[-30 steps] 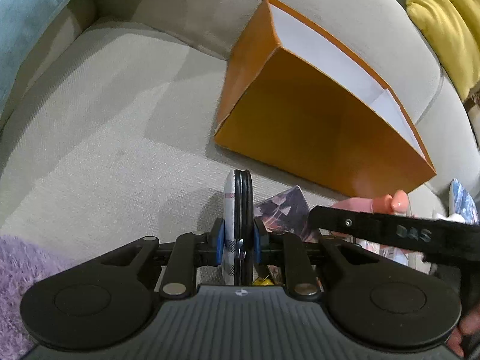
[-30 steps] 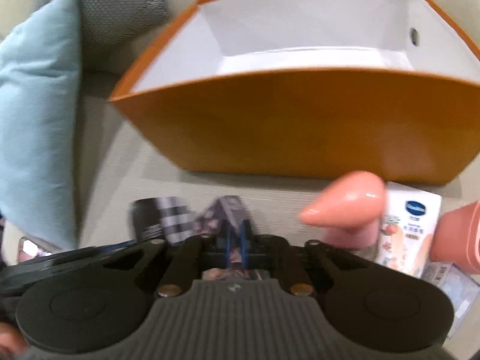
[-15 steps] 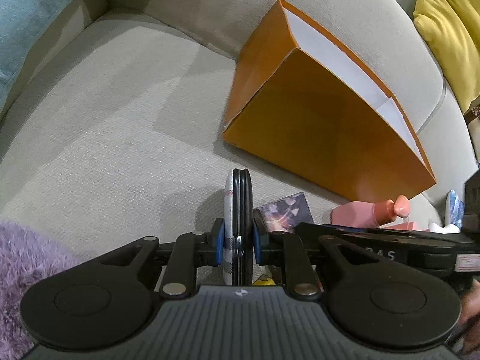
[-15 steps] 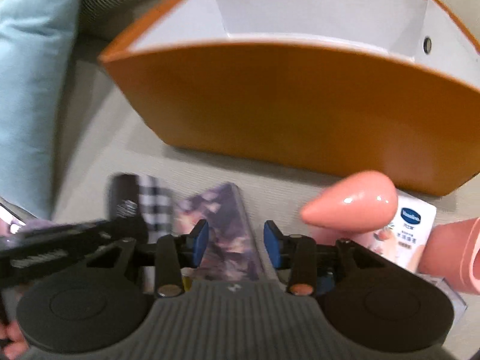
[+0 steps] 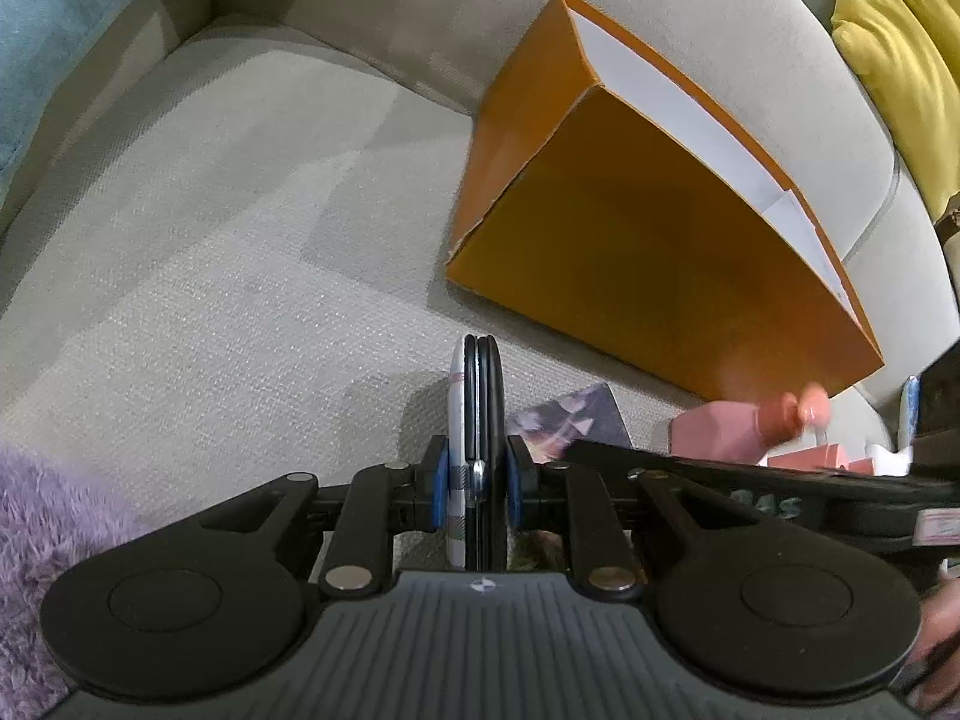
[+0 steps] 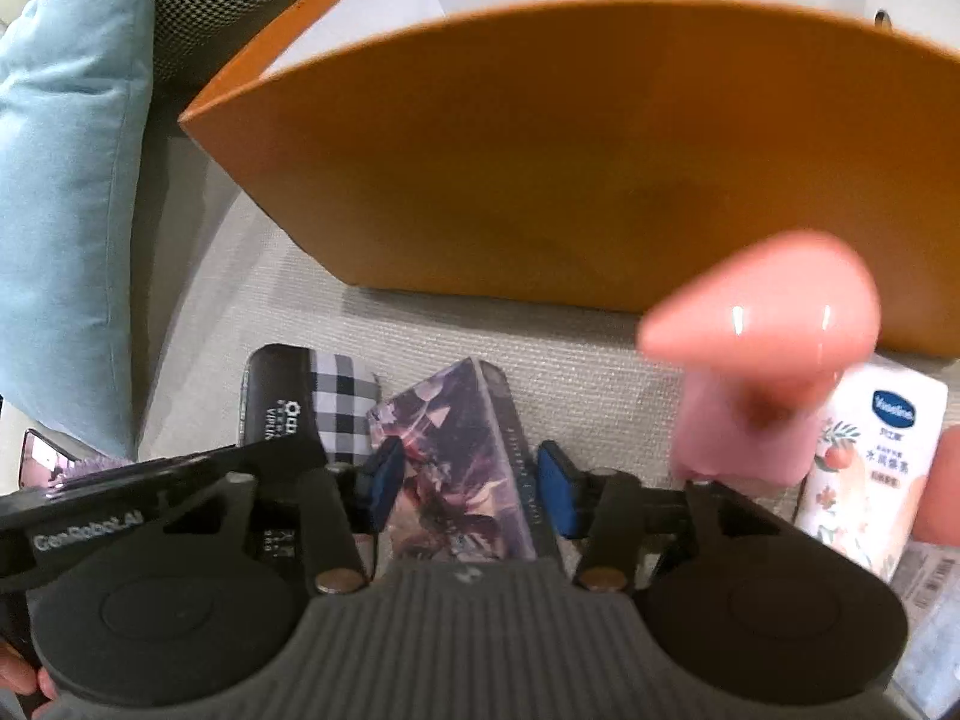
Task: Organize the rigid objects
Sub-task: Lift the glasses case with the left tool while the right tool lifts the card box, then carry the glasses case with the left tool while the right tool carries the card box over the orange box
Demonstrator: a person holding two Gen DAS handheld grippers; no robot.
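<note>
Left gripper (image 5: 478, 480) clamped edge-on around a flat round compact (image 5: 477, 420), plaid face at 9 o'clock, likely carried upright so it slips into the orange box (image 5: 648, 252) at 1 o'clock. Right gripper (image 6: 465, 480) spread wide, blue pads (image 6: 555, 480) straddling a purple printed box (image 6: 462, 456) on the sofa seat (image 5: 240, 240), not gripping yet. Plaid-and-black pack (image 6: 312, 396) at 10 o'clock. Pink pump bottle (image 6: 762, 348) at 2 o'clock, blurred. Vaseline carton (image 6: 870, 456) at 3 o'clock. "GenRobot.AI" readable on the other tool.
</note>
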